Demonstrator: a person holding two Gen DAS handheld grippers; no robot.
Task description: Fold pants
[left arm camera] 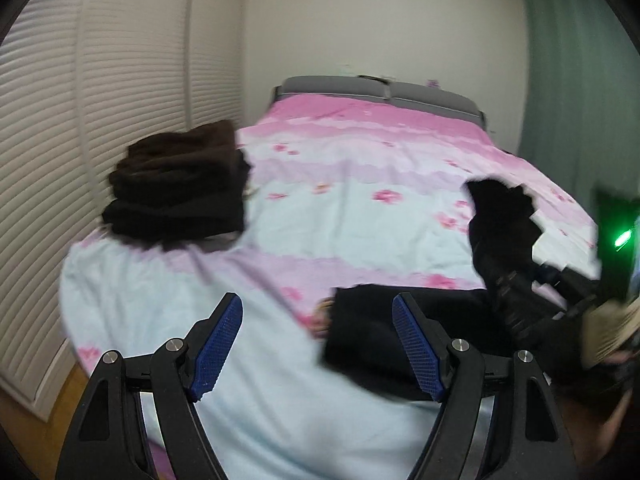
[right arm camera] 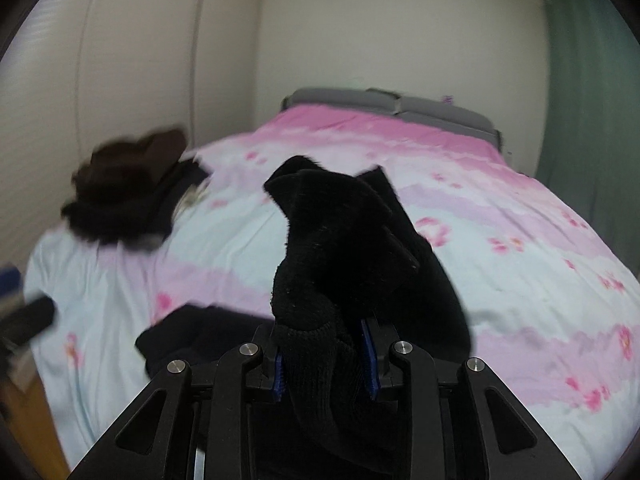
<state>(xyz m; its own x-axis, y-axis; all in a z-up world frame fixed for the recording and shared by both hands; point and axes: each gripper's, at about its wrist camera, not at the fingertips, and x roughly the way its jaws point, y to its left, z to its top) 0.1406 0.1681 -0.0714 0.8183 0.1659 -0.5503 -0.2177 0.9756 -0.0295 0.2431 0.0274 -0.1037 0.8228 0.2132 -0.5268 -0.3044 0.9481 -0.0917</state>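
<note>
My right gripper (right arm camera: 325, 354) is clamped on a bunched fold of the black pants (right arm camera: 340, 240); the blue pads press the cloth from both sides, and the fabric stands up in a lump above the jaws. The rest of the garment trails down onto the near edge of the bed (right arm camera: 520, 280), right of centre. My left gripper (left arm camera: 318, 346) stands wide apart with nothing between its pads (left arm camera: 218, 346), poised over bare bedspread just left of the pants (left arm camera: 372, 332).

Handling assessment: the cloth looks soft, knitted or fleecy, limp and light; it should sag and bunch rather than hold a crease. I judge a hem corner or the waistband edge the soundest hold for the free claw.

A stack of folded dark clothes (left arm camera: 180, 188) lies at the far left. No brand, label or legible writing is visible.
</note>
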